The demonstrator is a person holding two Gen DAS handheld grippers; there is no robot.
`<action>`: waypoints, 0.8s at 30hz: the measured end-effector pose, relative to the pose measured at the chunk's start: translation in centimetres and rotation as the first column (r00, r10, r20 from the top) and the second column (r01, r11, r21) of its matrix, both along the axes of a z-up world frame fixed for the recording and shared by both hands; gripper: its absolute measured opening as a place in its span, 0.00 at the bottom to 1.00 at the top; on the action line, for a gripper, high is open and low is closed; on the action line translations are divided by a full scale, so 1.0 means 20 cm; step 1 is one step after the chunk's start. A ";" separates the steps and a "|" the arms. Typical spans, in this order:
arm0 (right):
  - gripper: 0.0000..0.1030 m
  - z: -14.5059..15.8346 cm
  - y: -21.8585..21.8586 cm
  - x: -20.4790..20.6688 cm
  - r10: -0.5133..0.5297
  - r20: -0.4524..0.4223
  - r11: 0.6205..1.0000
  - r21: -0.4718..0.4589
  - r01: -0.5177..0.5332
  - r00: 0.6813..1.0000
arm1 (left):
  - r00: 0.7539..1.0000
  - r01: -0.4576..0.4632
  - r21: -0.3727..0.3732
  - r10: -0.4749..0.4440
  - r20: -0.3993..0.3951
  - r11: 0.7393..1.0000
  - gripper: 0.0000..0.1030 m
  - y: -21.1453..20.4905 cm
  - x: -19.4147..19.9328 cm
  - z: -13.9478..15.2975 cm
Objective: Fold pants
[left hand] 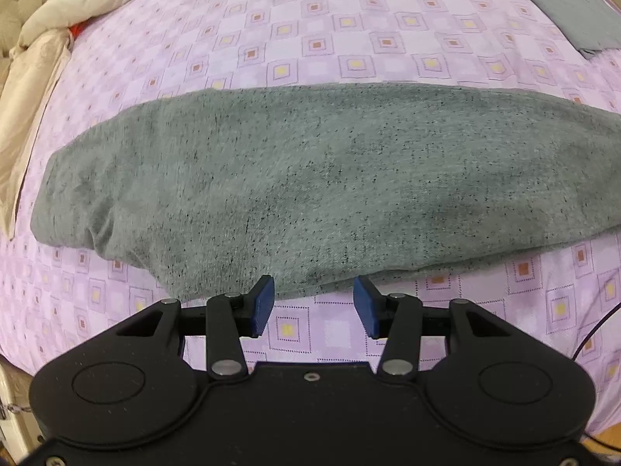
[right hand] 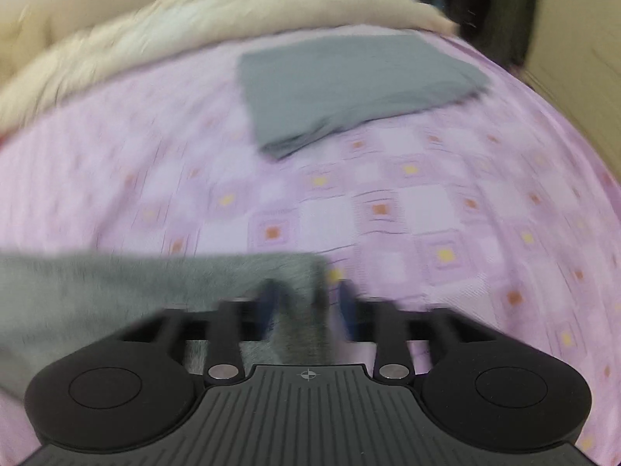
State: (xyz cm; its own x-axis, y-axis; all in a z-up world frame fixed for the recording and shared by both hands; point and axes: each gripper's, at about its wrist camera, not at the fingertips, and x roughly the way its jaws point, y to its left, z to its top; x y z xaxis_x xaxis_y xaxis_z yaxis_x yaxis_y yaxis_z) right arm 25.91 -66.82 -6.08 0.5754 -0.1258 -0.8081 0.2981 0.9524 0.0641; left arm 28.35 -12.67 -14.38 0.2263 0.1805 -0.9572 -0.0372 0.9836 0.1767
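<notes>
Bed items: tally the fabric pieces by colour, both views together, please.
Speckled grey pants: 1
Plain grey folded cloth: 1
Cream quilt: 1
Pink checked bedsheet: 1
Total: 4

Speckled grey knit pants (left hand: pixel 310 178), woven pink bedsheet (left hand: pixel 349 31), matt black plastic claw (left hand: pixel 313 306).

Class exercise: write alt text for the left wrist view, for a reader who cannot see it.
Grey speckled pants lie folded in a long band across a pink checked bedsheet. The left hand-held gripper hovers at their near edge, jaws open and empty.
</notes>
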 end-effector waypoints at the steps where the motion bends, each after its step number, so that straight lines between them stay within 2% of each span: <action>1: 0.45 -0.01 -0.04 -0.01 -0.005 -0.001 0.998 0.068 0.005 1.000 | 1.000 -0.005 -0.001 0.005 -0.003 1.000 0.53 0.00 0.00 -0.01; 4: 0.46 -0.08 -0.06 -0.01 0.024 -0.045 0.982 0.186 -0.016 0.999 | 1.000 -0.005 0.003 0.005 -0.025 1.000 0.53 -0.01 -0.01 -0.03; 7: 0.45 -0.12 0.02 0.01 0.014 -0.081 0.989 0.145 -0.003 0.997 | 0.999 -0.001 0.009 0.001 -0.043 1.000 0.53 -0.02 -0.02 -0.05; 8: 0.23 -0.11 0.05 0.02 0.007 -0.100 0.991 0.131 0.006 0.995 | 0.999 -0.001 0.009 0.002 -0.045 1.000 0.53 -0.02 -0.02 -0.05; 9: 0.09 -0.09 0.09 0.04 0.028 -0.124 0.994 0.107 -0.015 0.992 | 0.999 -0.003 0.012 0.004 -0.047 1.000 0.53 -0.02 -0.03 -0.05; 10: 0.08 -0.05 0.16 0.06 0.086 -0.142 0.996 0.018 -0.084 0.986 | 0.999 -0.007 0.016 0.008 -0.049 1.000 0.53 -0.01 -0.03 -0.06; 12: 0.08 0.01 0.27 0.07 0.199 -0.168 0.958 -0.172 -0.227 0.965 | 0.998 -0.016 0.021 0.017 -0.053 1.000 0.53 0.01 -0.05 -0.06; 13: 0.08 0.02 0.28 0.06 0.205 -0.177 0.942 -0.232 -0.244 0.963 | 0.998 -0.018 0.024 0.020 -0.052 1.000 0.53 0.02 -0.06 -0.05; 15: 0.06 -0.05 0.20 0.09 0.109 -0.238 0.954 -0.248 -0.168 0.965 | 0.998 -0.029 0.036 0.031 -0.046 0.999 0.53 0.06 -0.09 -0.05; 17: 0.07 -0.10 0.16 0.08 0.073 -0.232 0.958 -0.254 -0.132 0.970 | 0.997 -0.042 0.048 0.044 -0.057 0.998 0.53 0.11 -0.11 -0.06; 20: 0.11 -0.05 0.20 0.05 0.049 -0.208 0.956 -0.274 -0.106 0.977 | 0.996 -0.055 0.077 0.060 -0.061 0.996 0.53 0.22 -0.14 -0.06; 21: 0.23 -0.02 0.22 0.03 0.031 -0.195 0.950 -0.299 -0.090 0.980 | 0.996 -0.060 0.084 0.065 -0.055 0.995 0.53 0.26 -0.15 -0.05; 23: 0.38 0.04 0.29 -0.01 0.010 -0.150 0.915 -0.397 -0.069 0.989 | 0.997 -0.067 0.095 0.070 -0.038 0.993 0.53 0.34 -0.14 -0.02; 24: 0.38 0.08 0.33 -0.04 0.020 -0.113 0.902 -0.426 -0.067 0.993 | 0.997 -0.065 0.104 0.068 -0.026 0.992 0.53 0.39 -0.14 -0.01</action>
